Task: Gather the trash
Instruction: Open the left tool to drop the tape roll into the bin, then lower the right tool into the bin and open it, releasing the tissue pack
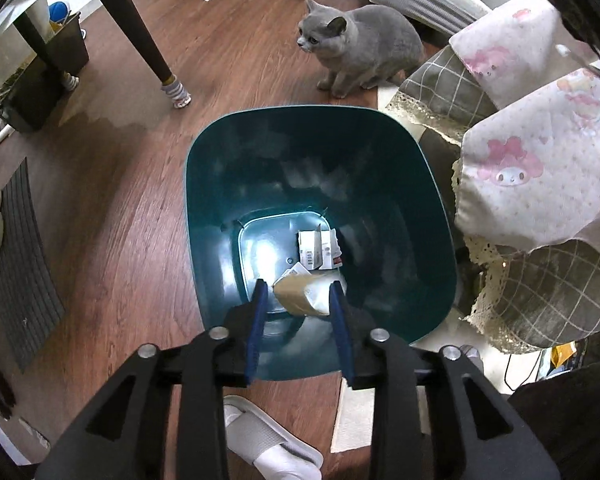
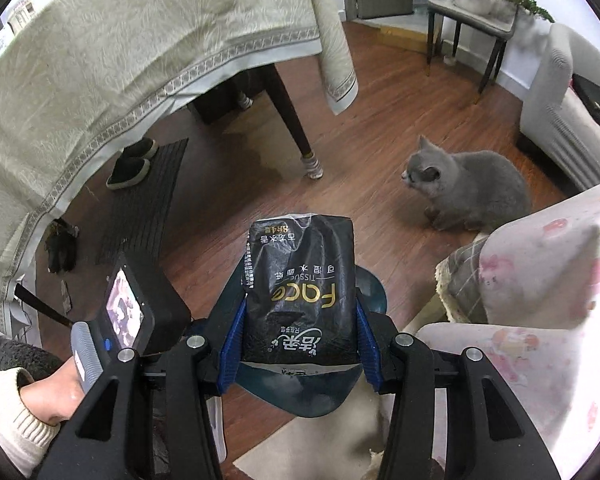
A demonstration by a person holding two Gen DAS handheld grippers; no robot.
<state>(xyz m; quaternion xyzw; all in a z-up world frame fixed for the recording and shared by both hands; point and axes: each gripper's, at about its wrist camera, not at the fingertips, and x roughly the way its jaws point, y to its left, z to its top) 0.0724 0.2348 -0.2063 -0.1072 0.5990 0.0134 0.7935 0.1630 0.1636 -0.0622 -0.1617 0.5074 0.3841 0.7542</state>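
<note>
Wooden flooring [image 1: 236,60] carries a teal bin [image 1: 400,208] directly below the left gripper [image 1: 300,300], whose spread jaws flank a tan-and-white wrapper [image 1: 304,294] without clearly pressing it. The right gripper [image 2: 298,320] pinches a black tissue pack [image 2: 300,280] between its pads; a grey cat [image 2: 468,188] sits beyond.

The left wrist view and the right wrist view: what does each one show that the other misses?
Only the left wrist view looks down into the teal bin, with a white carton on its bottom and a tan packet between the left claw's blue fingers.

Only the right wrist view shows the right claw clamped on a black tissue pack, and dark slippers on a mat.

Both show the grey cat on the wooden floor.
</note>
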